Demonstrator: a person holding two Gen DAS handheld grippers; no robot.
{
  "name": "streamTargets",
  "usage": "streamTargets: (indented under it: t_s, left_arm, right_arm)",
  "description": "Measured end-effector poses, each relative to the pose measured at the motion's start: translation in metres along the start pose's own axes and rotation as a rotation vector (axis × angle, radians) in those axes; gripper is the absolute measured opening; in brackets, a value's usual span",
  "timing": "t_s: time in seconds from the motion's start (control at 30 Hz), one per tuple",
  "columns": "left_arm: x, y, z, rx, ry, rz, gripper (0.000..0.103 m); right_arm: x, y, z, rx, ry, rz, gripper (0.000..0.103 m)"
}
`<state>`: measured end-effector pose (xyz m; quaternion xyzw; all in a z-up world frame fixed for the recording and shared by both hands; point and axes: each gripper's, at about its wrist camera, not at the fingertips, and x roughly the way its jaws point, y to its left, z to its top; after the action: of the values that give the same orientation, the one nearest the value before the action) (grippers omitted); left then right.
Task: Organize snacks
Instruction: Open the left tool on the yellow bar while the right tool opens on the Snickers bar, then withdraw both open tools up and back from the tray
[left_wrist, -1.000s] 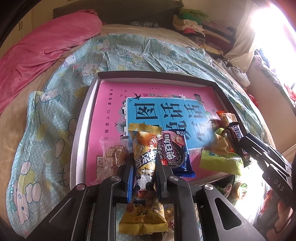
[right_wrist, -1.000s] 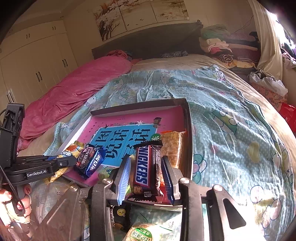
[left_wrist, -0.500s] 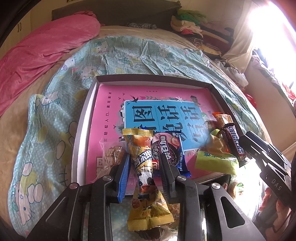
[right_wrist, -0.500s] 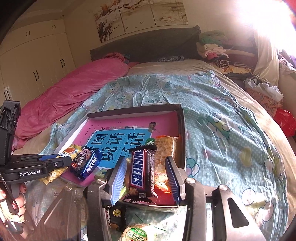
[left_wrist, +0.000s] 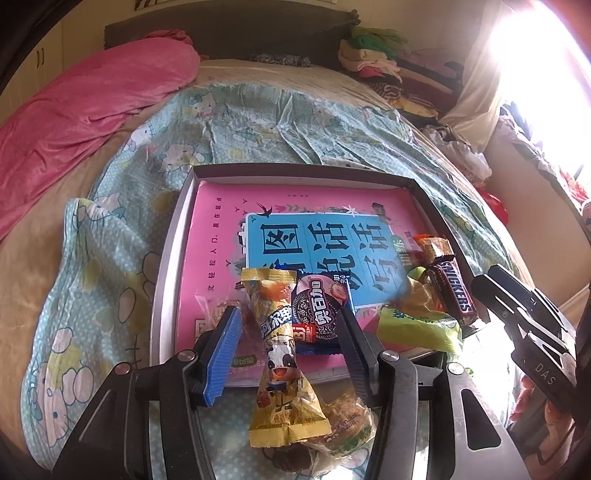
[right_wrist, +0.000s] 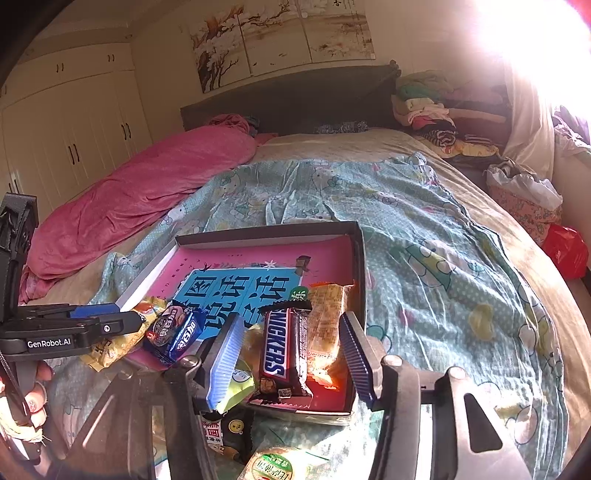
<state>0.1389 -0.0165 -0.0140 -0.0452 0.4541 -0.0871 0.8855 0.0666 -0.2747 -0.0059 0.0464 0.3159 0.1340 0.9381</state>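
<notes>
1. Left tongs (left_wrist: 286, 328) spread around the yellow snack packet (left_wrist: 280, 343) overhanging the box's (left_wrist: 168, 258) near rim.
2. Right tongs (right_wrist: 291, 354) spread around the Snickers bar (right_wrist: 282, 350) inside the box's near corner.
3. Nudge the packet fully inside.

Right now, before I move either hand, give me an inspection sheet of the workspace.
Surface: bed with cartoon-print sheet.
Job's things: shallow box with pink liner; yellow panda snack lying half over its near edge; Snickers bar and blue cookie pack inside.
Clutter: green packet; loose snacks below the box.
Grippers: left gripper and right gripper, jaws open.
Cables: nothing seen.
Surroundings: pink duvet, clothes pile.
</notes>
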Motion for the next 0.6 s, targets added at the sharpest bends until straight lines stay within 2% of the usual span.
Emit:
streamTargets:
  t_s: [0.17, 0.6]
  left_arm:
    - [-0.006, 0.000, 0.000, -0.009, -0.007, -0.007, 0.060]
    - [-0.025, -0.007, -0.008, 0.001, -0.027, 0.009, 0.064]
  right_arm:
    - [-0.003, 0.002, 0.001, -0.007, -0.008, -0.001, 0.054]
    - [-0.021, 0.008, 0.000, -0.021, -0.037, -0.002, 0.059]
